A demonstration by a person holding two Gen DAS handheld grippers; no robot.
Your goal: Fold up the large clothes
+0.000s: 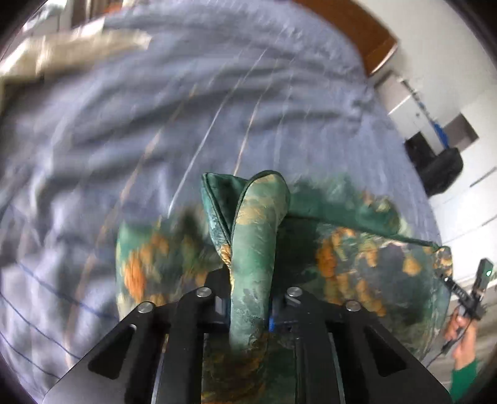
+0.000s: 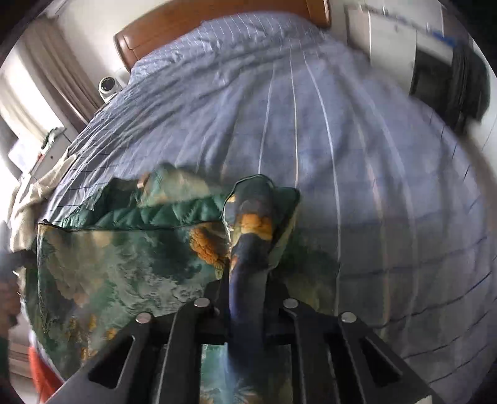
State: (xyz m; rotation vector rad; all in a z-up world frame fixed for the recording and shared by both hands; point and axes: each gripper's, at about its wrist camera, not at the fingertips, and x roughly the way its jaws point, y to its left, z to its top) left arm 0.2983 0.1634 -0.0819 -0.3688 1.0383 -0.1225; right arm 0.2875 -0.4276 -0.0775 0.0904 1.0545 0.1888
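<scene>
A large green garment point(image 1: 357, 248) with orange and gold print hangs stretched between my two grippers above a bed. My left gripper point(image 1: 248, 298) is shut on one pinched corner of it, a fold of the cloth standing up from between the jaws. The same garment point(image 2: 124, 273) fills the lower left of the right wrist view, its quilted green lining showing along the top edge. My right gripper point(image 2: 247, 295) is shut on another corner, which rises as a dark blue and orange roll. The right gripper's handle and a hand point(image 1: 462, 329) show at the left view's far right.
The bed point(image 2: 310, 124) wears a light blue checked cover and has a wooden headboard point(image 2: 186, 25). A cream cloth point(image 2: 34, 192) lies at its left edge. A small white camera point(image 2: 108, 87) stands beside the bed. Dark furniture point(image 1: 438, 164) stands against the white wall.
</scene>
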